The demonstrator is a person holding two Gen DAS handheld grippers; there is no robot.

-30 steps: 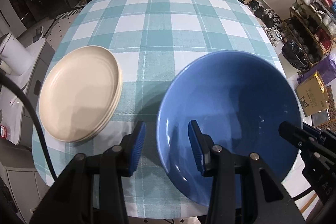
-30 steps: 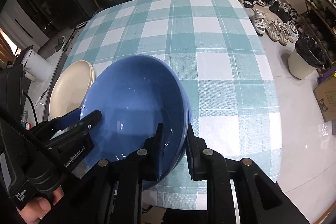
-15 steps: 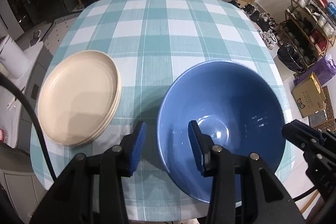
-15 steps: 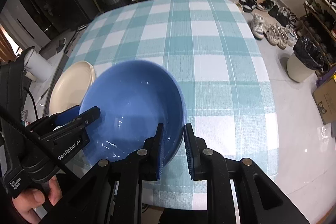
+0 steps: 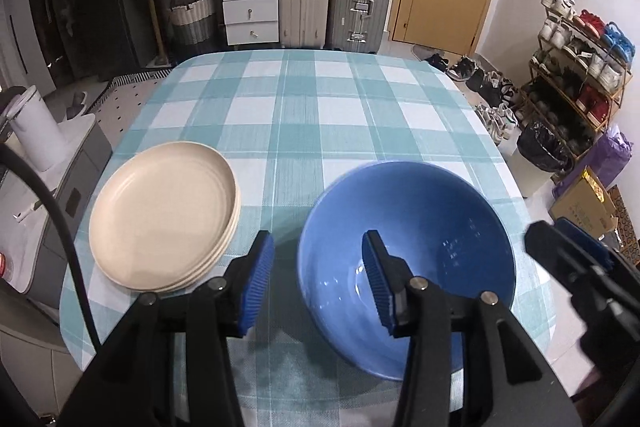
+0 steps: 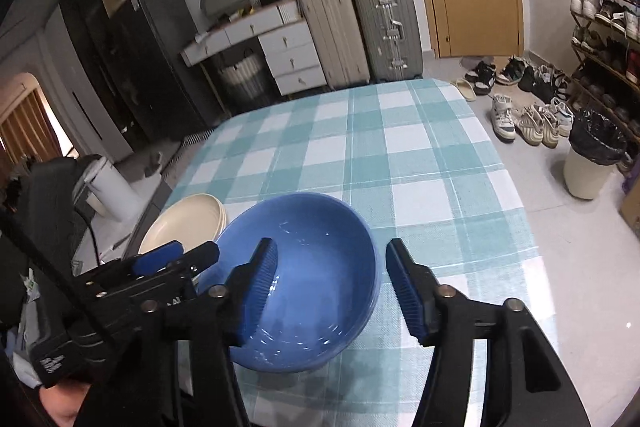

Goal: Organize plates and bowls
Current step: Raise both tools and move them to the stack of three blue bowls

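A blue bowl (image 5: 404, 259) (image 6: 312, 267) rests on the checked tablecloth (image 5: 320, 123) near the front edge; a second blue rim shows under its right side. To its left lies a stack of cream plates (image 5: 160, 211) (image 6: 188, 223). My left gripper (image 5: 318, 283) straddles the bowl's left rim, its jaws opening a little and its pads off the bowl. My right gripper (image 6: 332, 291) straddles the right rim, its jaws opening wide and clear of the bowl. Each gripper also shows at the side of the other's view: the right gripper (image 5: 568, 267), the left gripper (image 6: 172, 259).
A white jug (image 5: 36, 135) stands on a low cabinet left of the table. Suitcases (image 5: 332, 7) and drawers (image 5: 248, 7) line the far wall. Shoes, a shoe rack (image 5: 576, 79) and a bin (image 6: 592, 159) are on the right. A hand (image 6: 60, 399) holds the left gripper.
The right gripper's jaws, shut on the bowl's right rim before, have spread wide and let go. Both grippers have pulled back and tipped up, so more of the room shows.
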